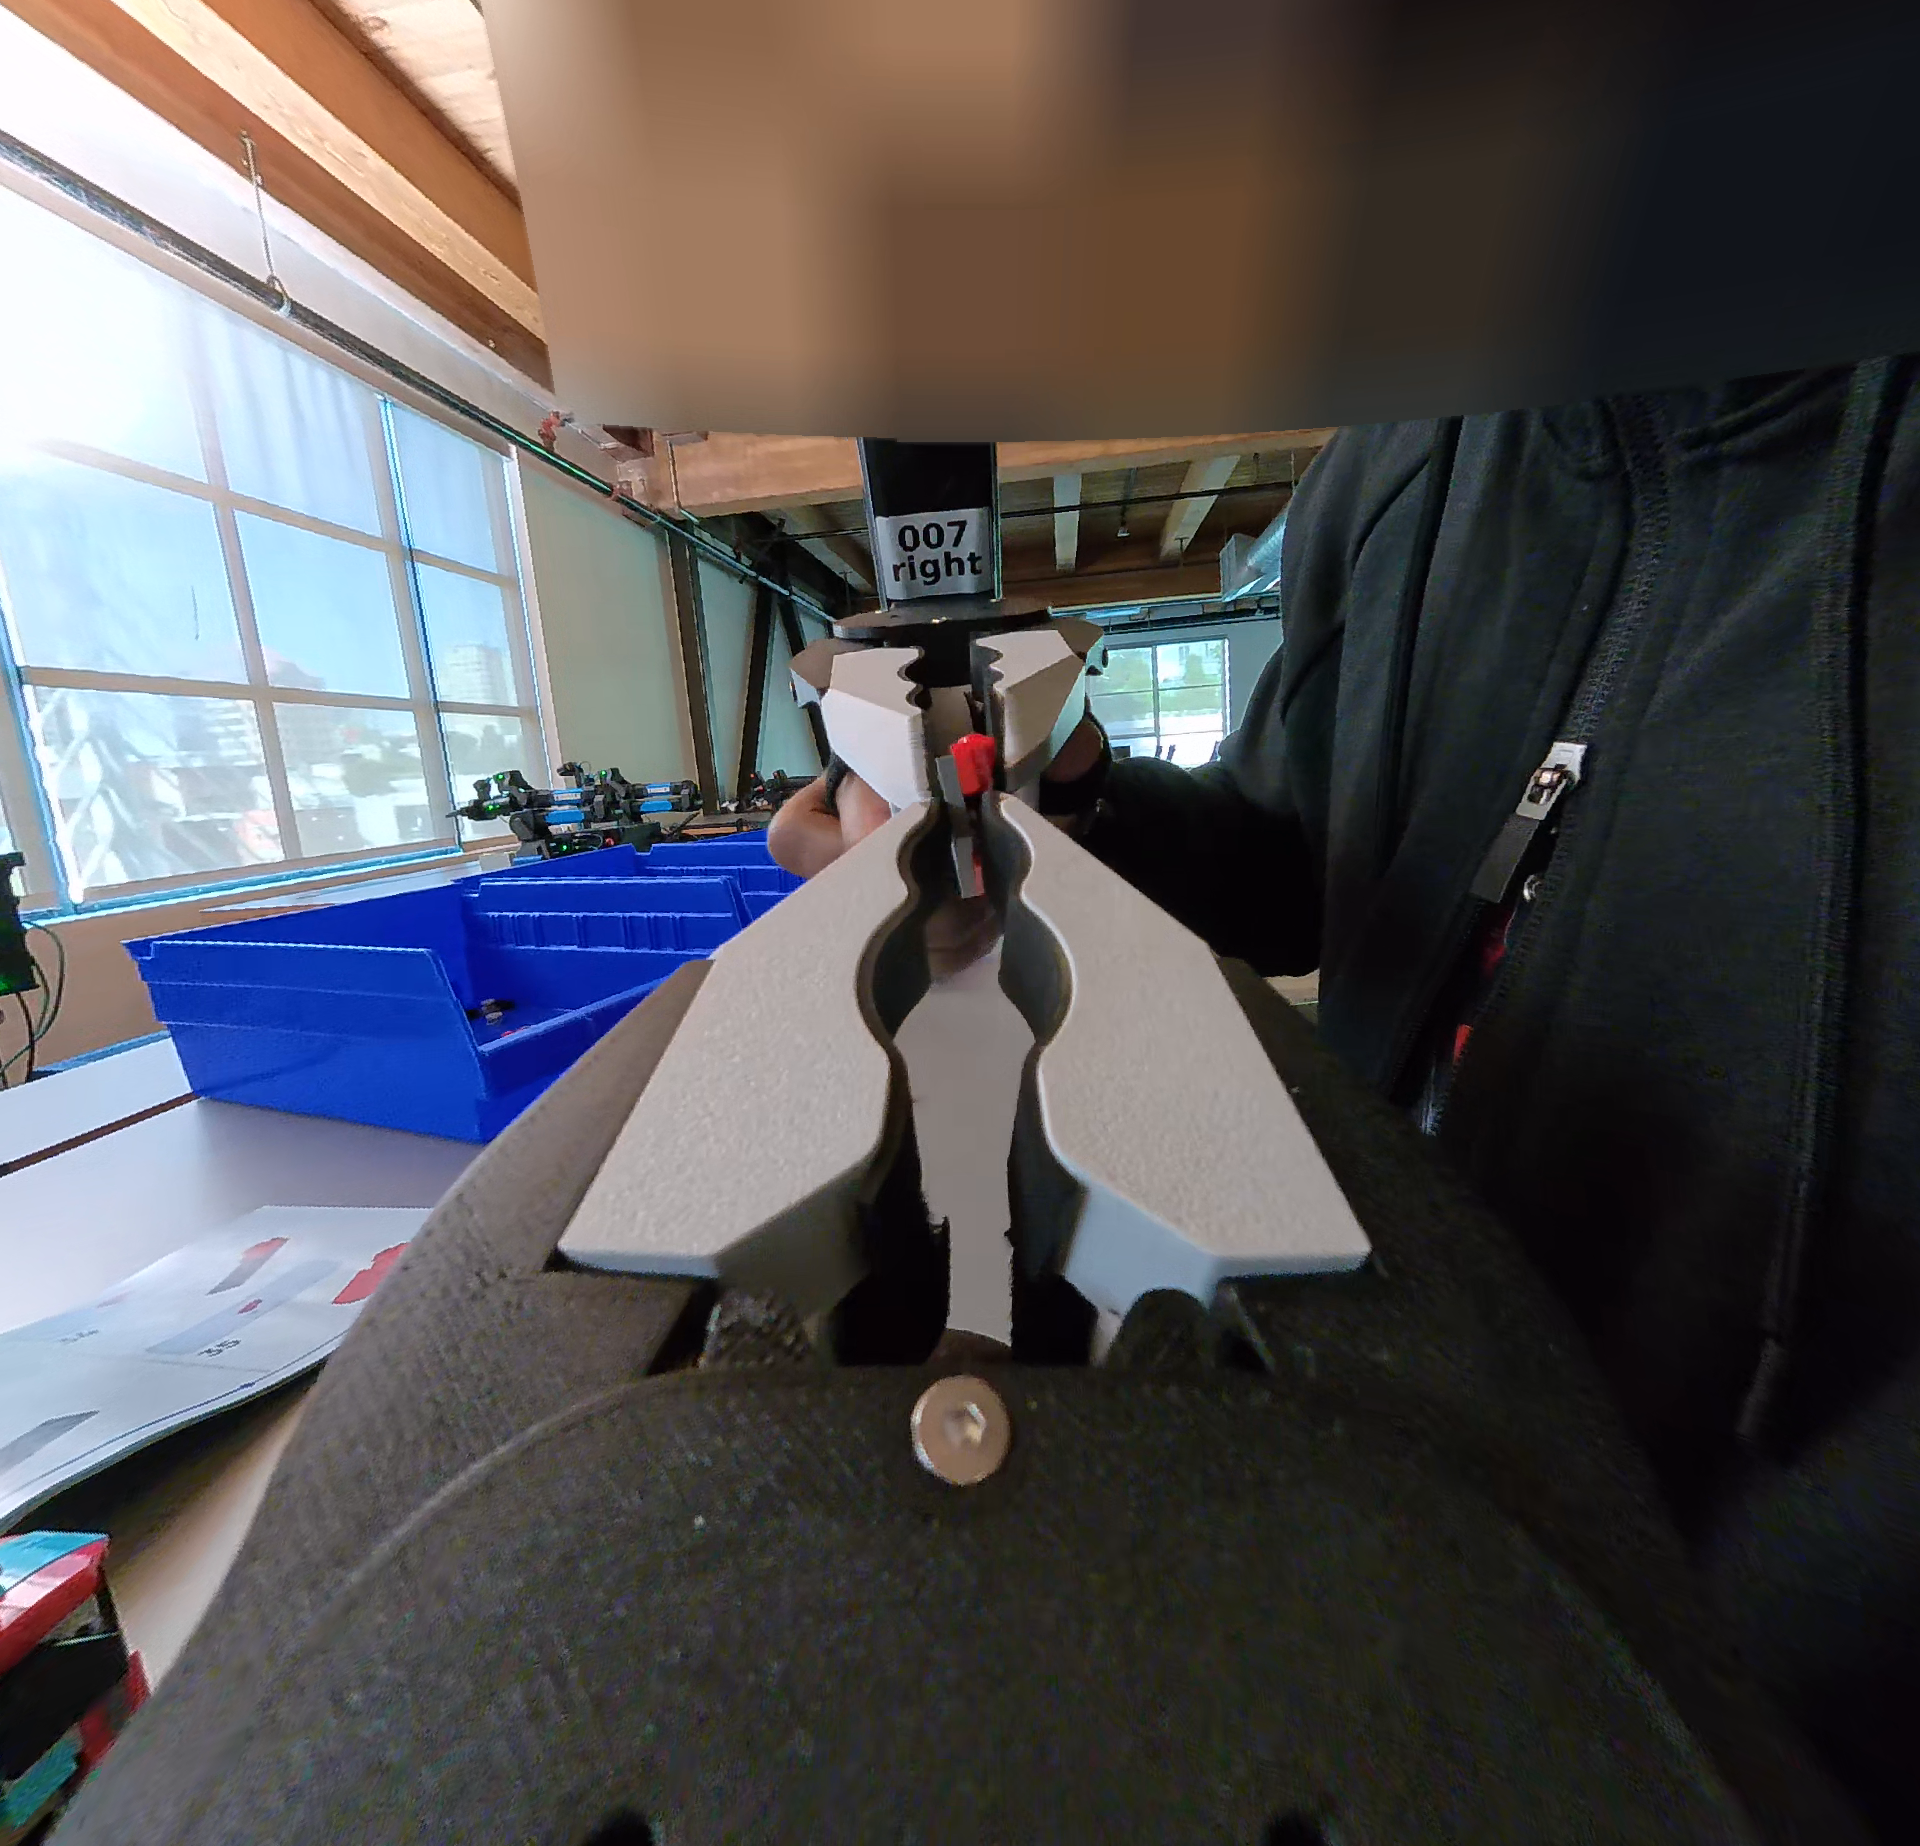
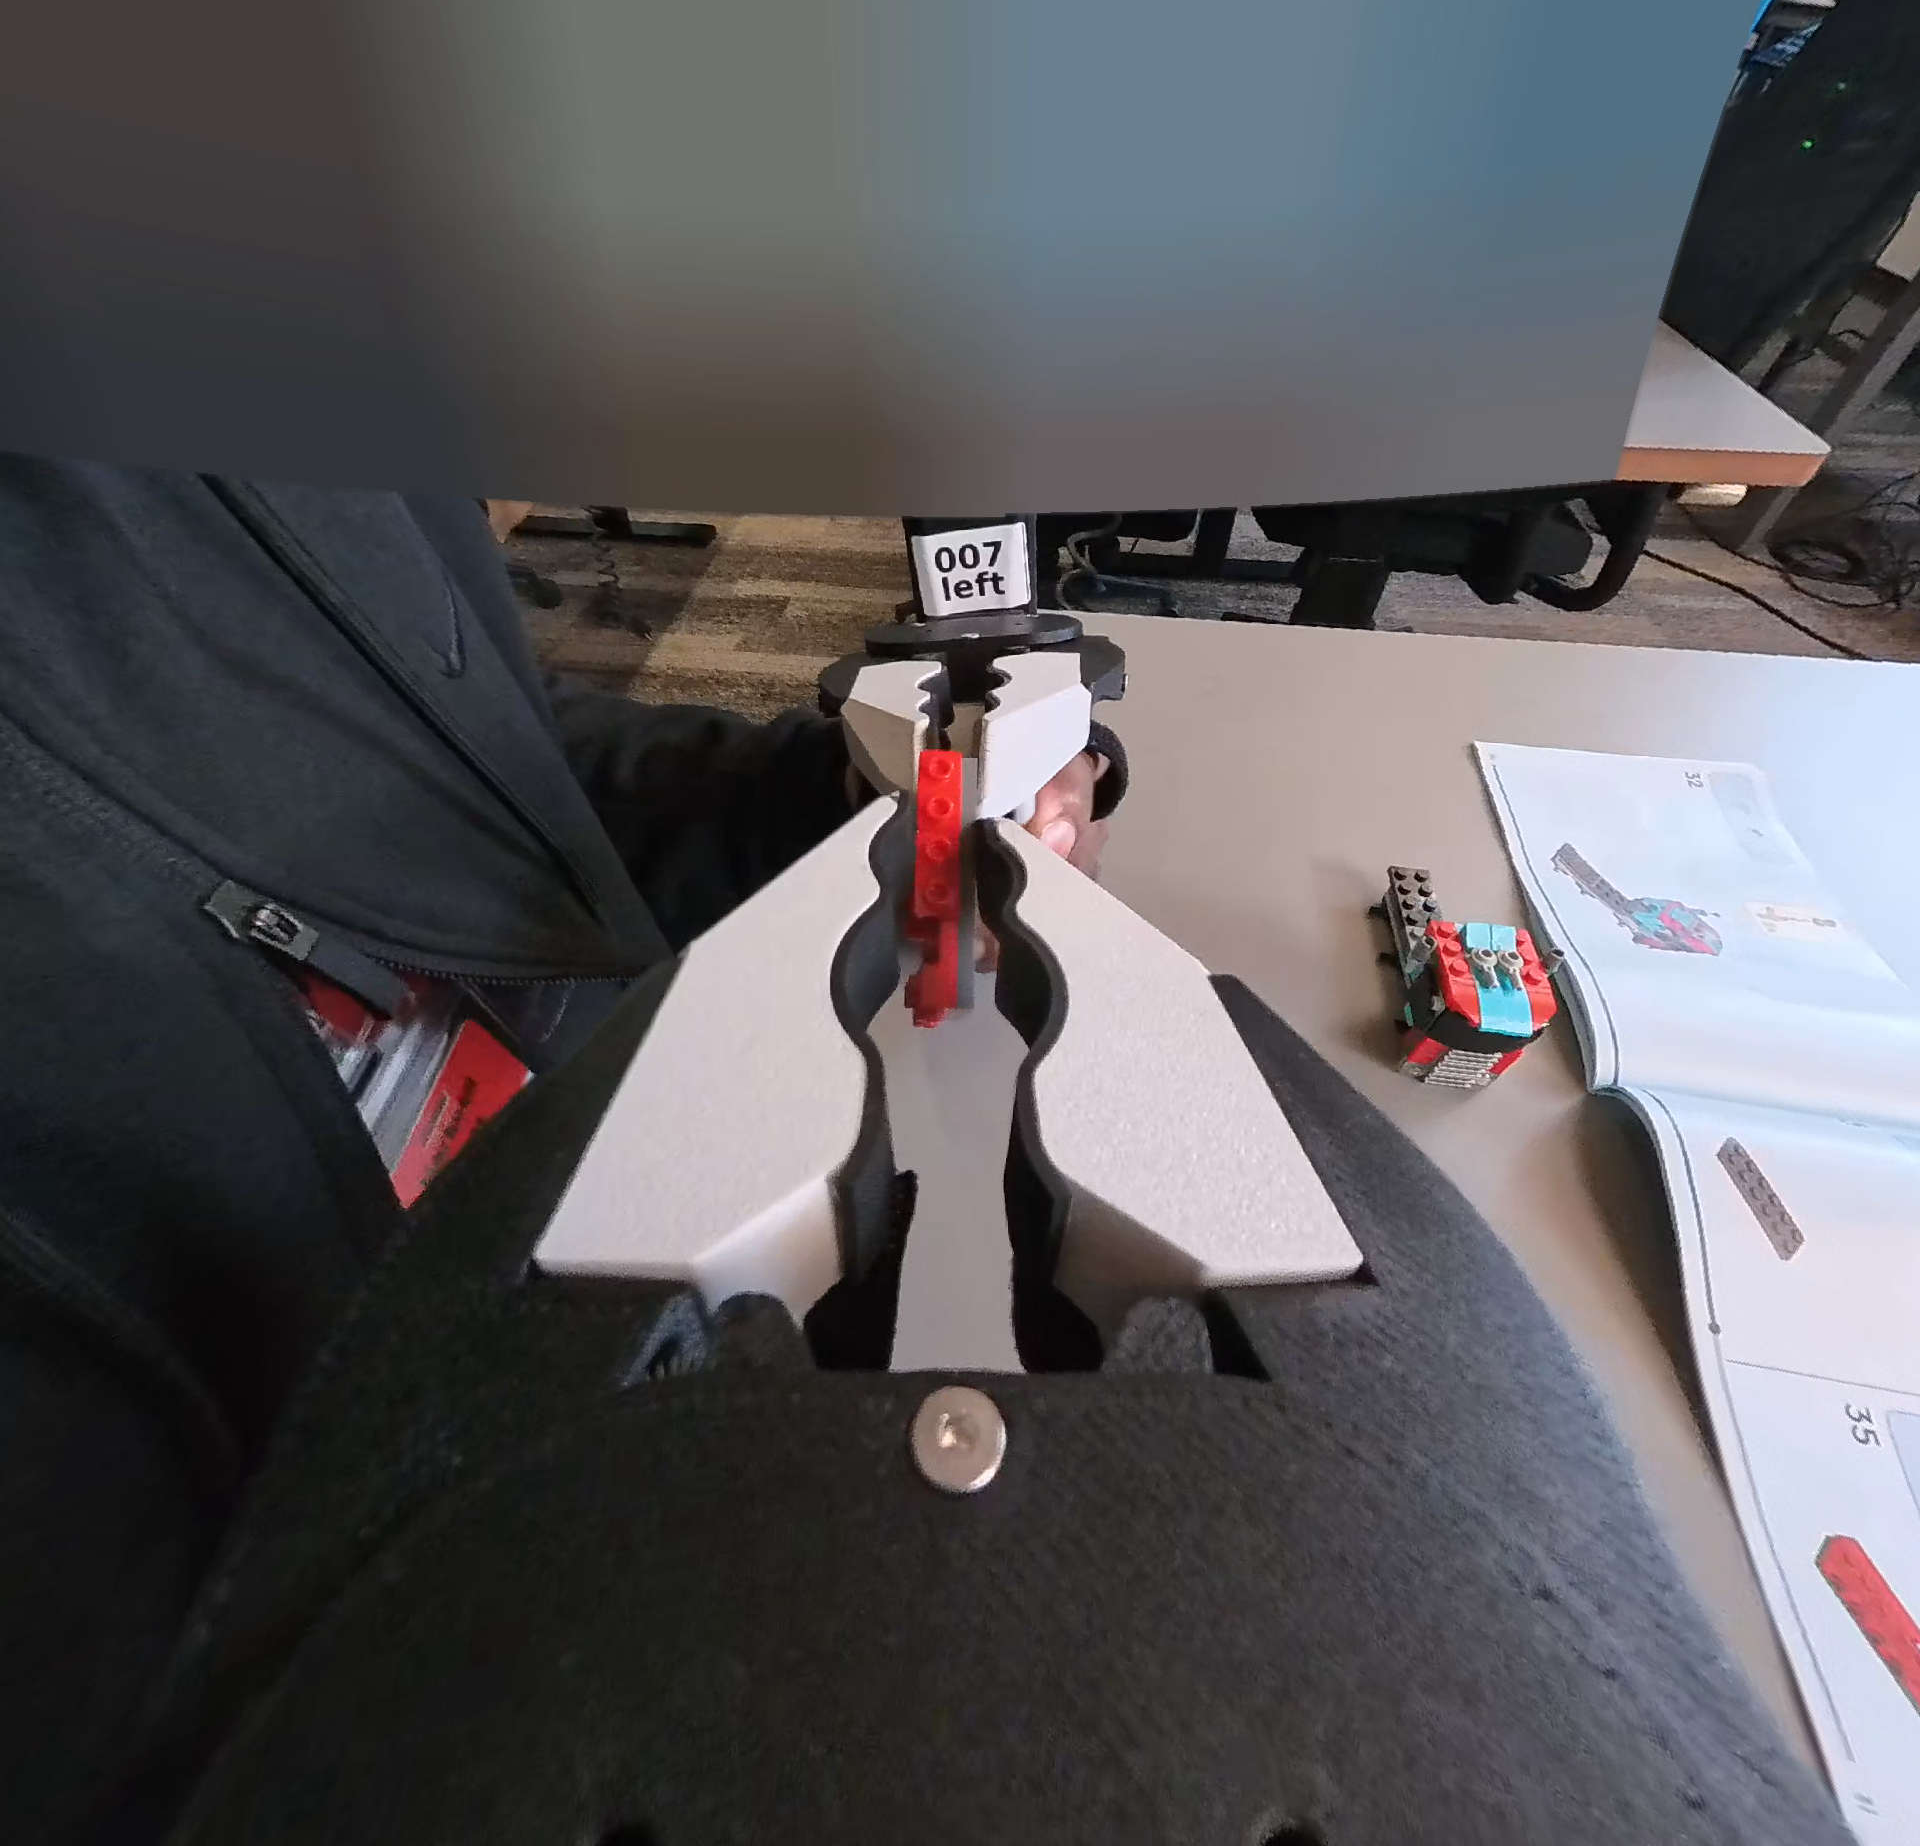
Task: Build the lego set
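A red and grey brick stack (image 2: pixel 940 892) is held in midair between both grippers. Left gripper (image 1: pixel 964 840) and right gripper (image 2: pixel 951 851) are each clamped on it, apparently at opposite ends, jaws nearly closed.

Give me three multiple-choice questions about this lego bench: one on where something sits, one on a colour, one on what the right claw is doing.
1. Where is the part-built model? A on the floor; B on the table beside the booklet; C on a chair.
2. What colour are the storage bins? A green; B yellow; C blue.
3. The right claw is: A shut on the red plate; B wide open, empty; C lying flat on paper.
Answers: B, it stands on the tabletop next to the open booklet; C, the left wrist view shows blue bins; A, the plate is pinched between its tips.
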The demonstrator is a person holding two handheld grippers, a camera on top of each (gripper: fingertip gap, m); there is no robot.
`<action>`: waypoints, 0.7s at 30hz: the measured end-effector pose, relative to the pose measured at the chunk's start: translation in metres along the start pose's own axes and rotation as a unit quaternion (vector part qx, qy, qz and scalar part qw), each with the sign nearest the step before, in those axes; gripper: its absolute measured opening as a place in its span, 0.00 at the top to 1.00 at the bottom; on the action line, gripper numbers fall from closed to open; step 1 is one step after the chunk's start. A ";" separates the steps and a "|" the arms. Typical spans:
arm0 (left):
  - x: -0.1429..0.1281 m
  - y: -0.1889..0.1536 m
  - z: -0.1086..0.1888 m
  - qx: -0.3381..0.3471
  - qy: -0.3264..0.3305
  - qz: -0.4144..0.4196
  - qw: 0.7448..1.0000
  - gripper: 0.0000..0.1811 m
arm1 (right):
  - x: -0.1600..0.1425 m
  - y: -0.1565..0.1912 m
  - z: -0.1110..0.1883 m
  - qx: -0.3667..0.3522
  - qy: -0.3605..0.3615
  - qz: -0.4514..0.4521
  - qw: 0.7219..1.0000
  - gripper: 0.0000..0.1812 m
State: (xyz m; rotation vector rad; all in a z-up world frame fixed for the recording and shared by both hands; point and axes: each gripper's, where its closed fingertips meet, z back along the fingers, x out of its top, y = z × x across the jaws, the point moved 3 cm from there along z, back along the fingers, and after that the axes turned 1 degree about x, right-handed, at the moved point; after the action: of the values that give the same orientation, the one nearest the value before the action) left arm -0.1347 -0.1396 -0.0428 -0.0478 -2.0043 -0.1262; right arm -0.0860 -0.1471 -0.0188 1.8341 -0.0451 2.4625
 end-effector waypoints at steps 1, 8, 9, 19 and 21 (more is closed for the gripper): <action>0.000 0.000 0.000 -0.001 -0.001 0.000 1.000 0.97 | 0.000 0.000 0.000 0.000 -0.001 -0.001 1.000 0.94; -0.001 0.002 0.000 0.003 0.003 0.010 1.000 0.97 | -0.003 -0.002 0.001 -0.014 -0.011 -0.002 1.000 0.95; -0.002 0.002 -0.001 0.004 0.004 0.010 1.000 0.97 | -0.003 -0.002 0.001 -0.016 -0.013 -0.004 1.000 0.95; -0.012 0.006 -0.008 0.017 0.035 0.036 0.999 0.97 | -0.017 -0.008 0.010 -0.065 -0.030 -0.032 0.997 0.88; -0.013 0.005 -0.009 0.016 0.043 0.033 0.998 0.97 | -0.018 -0.007 0.012 -0.069 -0.036 -0.039 0.996 0.87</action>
State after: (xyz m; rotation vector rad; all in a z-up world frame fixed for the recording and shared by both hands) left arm -0.1207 -0.1357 -0.0503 -0.0872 -1.9161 -0.0524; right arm -0.0687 -0.1418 -0.0326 1.8289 -0.1424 2.2804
